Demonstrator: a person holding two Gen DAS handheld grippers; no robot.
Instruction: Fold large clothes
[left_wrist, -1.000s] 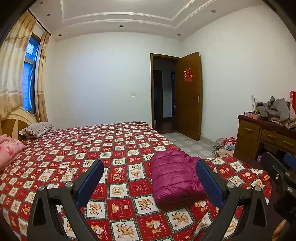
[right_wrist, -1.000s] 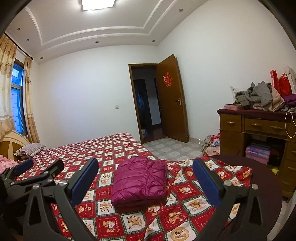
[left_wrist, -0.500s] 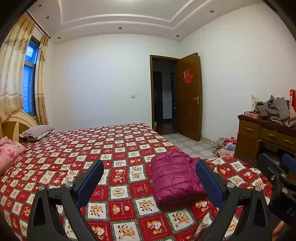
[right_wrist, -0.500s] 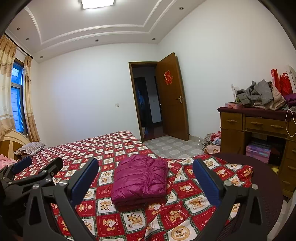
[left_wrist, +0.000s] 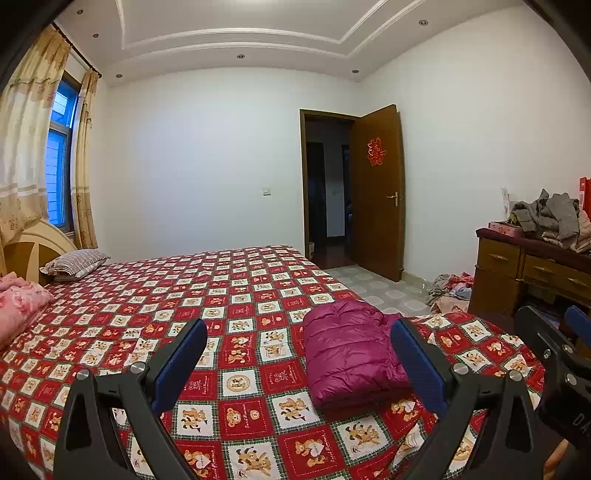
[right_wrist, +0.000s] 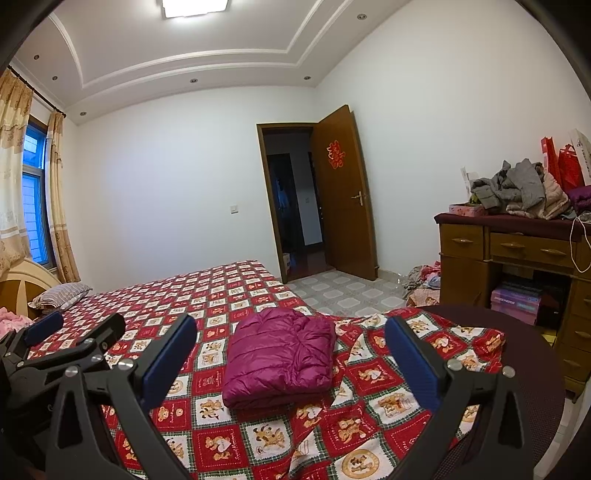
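left wrist view: left gripper (left_wrist: 293, 350) spread wide, holding nothing. folded jacket (left_wrist: 349, 363) lies on the bed (left_wrist: 221, 295), ahead of the jaws and toward the right finger, whose pad hides part of its right edge. apart from both pads, no contact. long axis runs away from the jaws, slightly leaning left at the far end.

right wrist view: right gripper (right_wrist: 291, 350) also spread, empty. jacket (right_wrist: 280, 356) sits ahead, almost centred between the fingers, closed fold edge facing the jaws, rumpled end pointing away. judgement: neither clearly nearer; right better centred; fold looks finished. left gripper (right_wrist: 77, 325) visible at left.
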